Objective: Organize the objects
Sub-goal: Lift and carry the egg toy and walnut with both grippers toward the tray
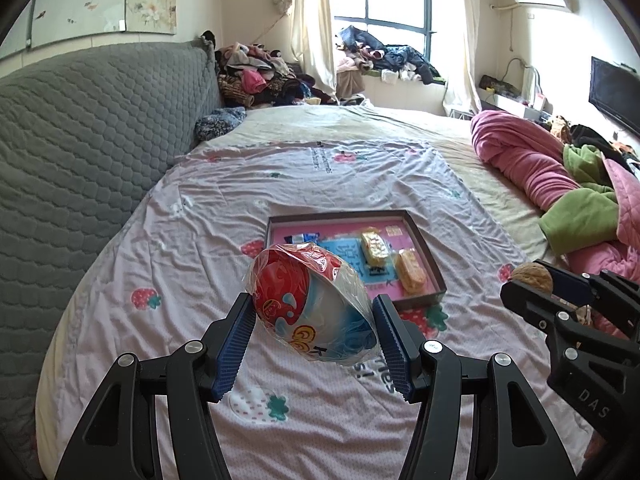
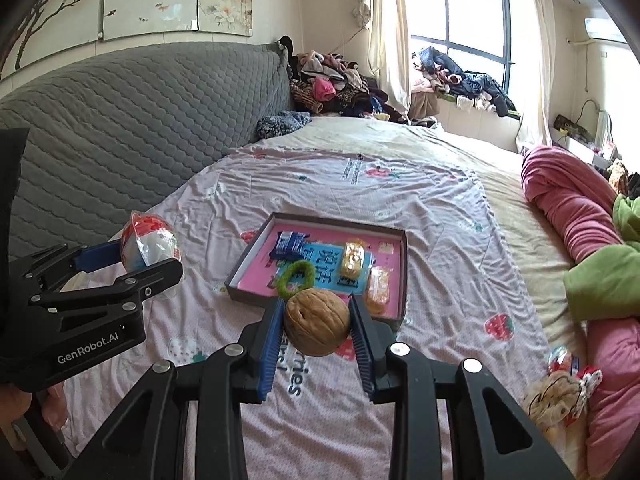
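Bed (image 2: pixel 400 184); walnut (image 2: pixel 317 322) between claw (image 2: pixel 316 332) pads.

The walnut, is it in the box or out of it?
Out: the walnut sits clamped in the right hand-held gripper, above the bedsheet, short of the box.

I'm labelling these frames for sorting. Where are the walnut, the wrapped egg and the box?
walnut (image 2: pixel 317 322): right wrist view, middle of its shell.
wrapped egg (image 1: pixel 308 304): left wrist view, middle of its wrapper.
box (image 2: pixel 403 272): right wrist view, its right wall.
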